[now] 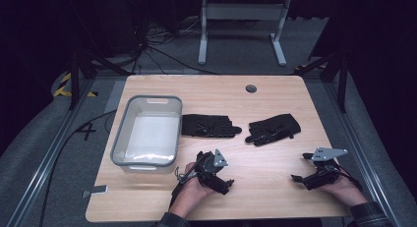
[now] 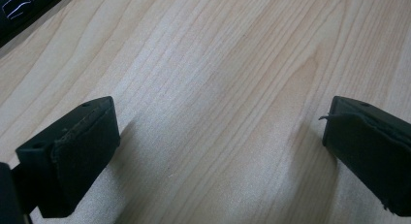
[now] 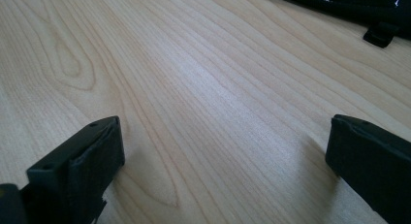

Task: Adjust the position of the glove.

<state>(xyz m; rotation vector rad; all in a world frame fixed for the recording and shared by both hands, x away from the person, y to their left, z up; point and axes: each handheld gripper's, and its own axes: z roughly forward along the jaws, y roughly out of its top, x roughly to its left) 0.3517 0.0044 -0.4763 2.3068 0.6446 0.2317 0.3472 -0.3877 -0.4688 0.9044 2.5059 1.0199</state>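
High view. Pale wooden surface (image 1: 265, 187) with rounded corners. Two black fabric gloves lie mid-surface: the left black glove (image 1: 209, 125) flat, just beside the right wall of a grey rectangular plastic tub (image 1: 118, 138); the right black glove (image 1: 273, 128) a little apart from the first, fingers bunched and pointing down-left. Tub appears to hold nothing. Left hand-held gripper (image 1: 223, 184) rests low near the front edge, below the left glove, jaws pointing right. Right hand-held gripper (image 1: 301, 178) sits near the front right corner, below and right of the right glove, jaws pointing left. Neither touches a glove.

Left gripper view. Both black jaws spread wide, nothing between them but bare wood grain. A dark strip at the top-left corner; too little of it to identify.

Right gripper view. Jaws likewise spread wide and empty, wood between. A dark edge (image 3: 349, 3) with a small tab at top right, probably the right glove, well ahead of the jaws.

Judgement: the step in hand looks like the approach to pick up a glove, likely for the tub. To do it well: keep the jaws wide, come in low over the cuff or palm rather than the loose fingers, and pinch a fold of fabric before lifting. The left hand-held gripper is best placed for the glove beside the tub; lift high enough to clear the tub wall.
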